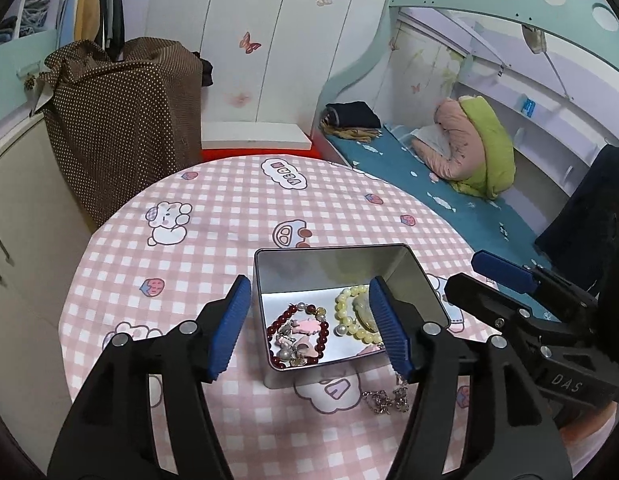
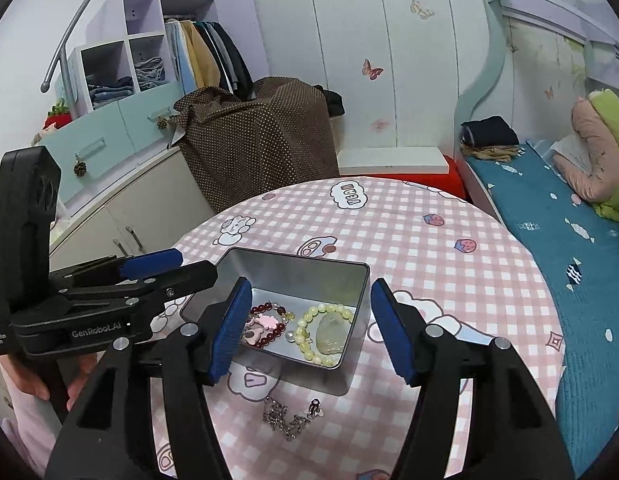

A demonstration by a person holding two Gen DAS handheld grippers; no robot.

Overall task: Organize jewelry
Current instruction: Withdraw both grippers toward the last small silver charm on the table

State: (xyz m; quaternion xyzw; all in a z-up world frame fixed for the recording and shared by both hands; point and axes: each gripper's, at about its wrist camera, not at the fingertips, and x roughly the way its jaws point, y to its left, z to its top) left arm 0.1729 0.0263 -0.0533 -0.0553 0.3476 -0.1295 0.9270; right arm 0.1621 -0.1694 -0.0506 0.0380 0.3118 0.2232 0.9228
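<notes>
An open silver tin (image 1: 329,260) (image 2: 293,270) stands on the round table. Inside lie a dark red bead bracelet with pink charms (image 1: 299,334) (image 2: 267,326) and a pale yellow bead bracelet with a jade pendant (image 1: 355,314) (image 2: 323,328). A silver chain necklace (image 1: 383,398) (image 2: 287,420) lies on the cloth just in front of the tin. My left gripper (image 1: 309,330) is open and empty above the tin. My right gripper (image 2: 309,330) is open and empty above the tin's near edge. Each gripper also shows beside the other, the right (image 1: 509,292) and the left (image 2: 157,276).
The table wears a pink checked cloth with cartoon prints (image 1: 237,208) (image 2: 429,248). A brown dotted covered object (image 1: 121,120) (image 2: 257,140) stands behind the table. A bed with teal sheet (image 1: 449,196) (image 2: 569,240) lies to the right. Cabinets (image 2: 121,216) stand to the left.
</notes>
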